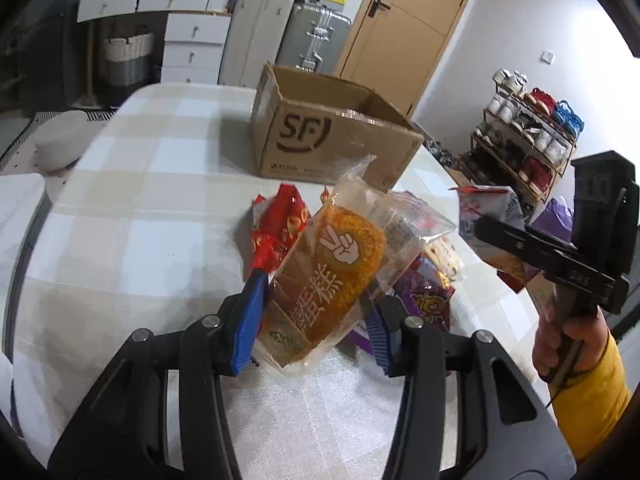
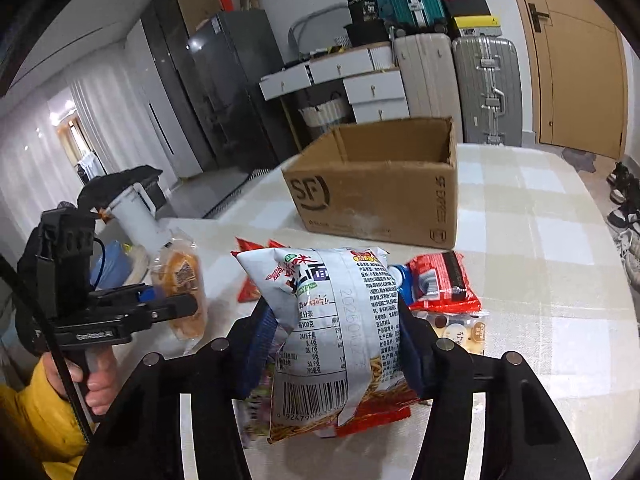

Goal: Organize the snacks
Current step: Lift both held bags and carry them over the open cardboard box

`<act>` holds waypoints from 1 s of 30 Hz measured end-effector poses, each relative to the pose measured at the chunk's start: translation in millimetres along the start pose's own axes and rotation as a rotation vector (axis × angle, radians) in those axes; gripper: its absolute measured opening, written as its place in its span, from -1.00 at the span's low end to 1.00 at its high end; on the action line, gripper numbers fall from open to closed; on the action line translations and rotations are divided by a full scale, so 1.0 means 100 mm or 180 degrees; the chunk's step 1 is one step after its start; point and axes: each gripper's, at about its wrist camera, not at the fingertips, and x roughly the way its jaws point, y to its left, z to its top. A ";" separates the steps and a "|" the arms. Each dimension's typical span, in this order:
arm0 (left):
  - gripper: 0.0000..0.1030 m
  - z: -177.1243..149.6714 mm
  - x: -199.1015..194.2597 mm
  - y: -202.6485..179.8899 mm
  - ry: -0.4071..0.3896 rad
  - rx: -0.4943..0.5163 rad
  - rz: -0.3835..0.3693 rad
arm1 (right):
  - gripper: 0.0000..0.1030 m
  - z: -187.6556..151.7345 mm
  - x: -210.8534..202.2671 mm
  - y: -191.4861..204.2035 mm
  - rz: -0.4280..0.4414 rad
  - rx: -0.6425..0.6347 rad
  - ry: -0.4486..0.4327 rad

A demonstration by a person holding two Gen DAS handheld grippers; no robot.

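Broadly, the checked worktop [image 1: 132, 208] carries everything, and the open cardboard box [image 2: 372, 196] stands on it beyond the snacks, its mouth facing up and, as far as the right wrist view reaches, nothing showing inside. Between the box and the cameras lies the loose pile: a red packet [image 1: 280, 228], a purple packet [image 1: 426, 300], and a red-and-black packet [image 2: 444, 280] with a small clear bag of round sweets beside it.

Both claws are already loaded. The right claw [image 2: 332, 344] is clamped on a silvery noodle bag [image 2: 340, 320], its pads pressing the bag's flanks and pinching it in. The left claw [image 1: 316, 312] is clamped on a clear cake packet [image 1: 324, 280], gripped low, so most of the packet stands above the blue fingers [image 1: 250, 316].

My guess is that both go to the box next, and there lies the risk. The cake packet is slick film held near one end; a quick swing could let it tip or slide out. The noodle bag is puffy and could squirm free, or its contents be crushed. Two claws arriving at one box mouth could also knock together, or catch the near wall and shove the box
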 end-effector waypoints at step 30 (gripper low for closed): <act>-0.28 1.28 -0.68 -0.71 -0.0234 0.0211 0.0043 | 0.09 1.13 -0.58 0.23 0.0581 0.0163 -0.0577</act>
